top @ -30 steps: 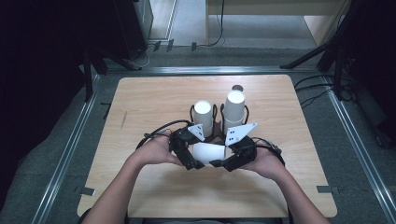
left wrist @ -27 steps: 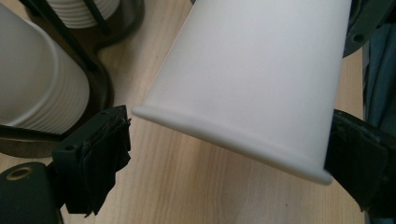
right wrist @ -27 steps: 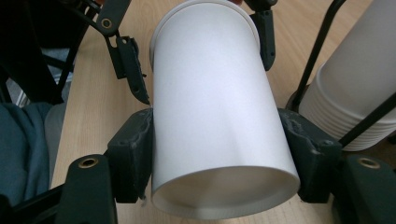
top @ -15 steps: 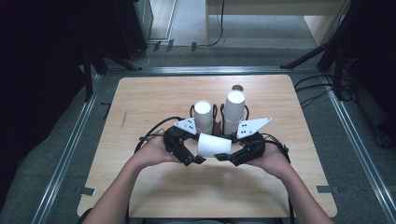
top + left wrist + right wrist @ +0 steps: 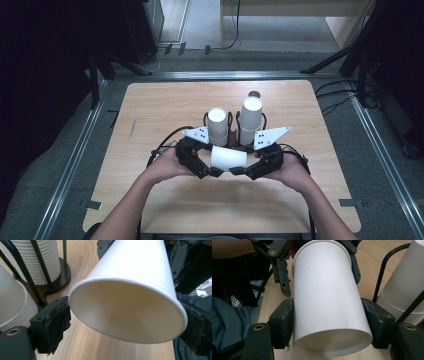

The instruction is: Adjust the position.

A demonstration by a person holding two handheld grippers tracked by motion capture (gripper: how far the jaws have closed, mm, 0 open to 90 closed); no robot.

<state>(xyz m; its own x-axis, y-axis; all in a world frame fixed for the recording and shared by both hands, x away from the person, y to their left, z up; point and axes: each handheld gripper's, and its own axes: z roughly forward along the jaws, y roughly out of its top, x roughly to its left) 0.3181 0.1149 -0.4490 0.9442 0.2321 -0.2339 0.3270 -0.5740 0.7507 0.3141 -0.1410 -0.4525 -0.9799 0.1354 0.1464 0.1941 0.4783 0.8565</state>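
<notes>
Gripping one empty paper cup point(image 5: 228, 157) sideways, both tongs point(image 5: 216, 171) point(image 5: 238, 171) clench its ends, left closing

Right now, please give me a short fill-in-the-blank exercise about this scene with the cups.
1. The left gripper and the right gripper hold one white paper ____ between them.
2. It lies on its ____, not upright.
3. Behind it, ____ stacks of cups stand in black wire holders.
4. They stand on a ____ table.

Missing words: cup; side; two; wooden
</notes>
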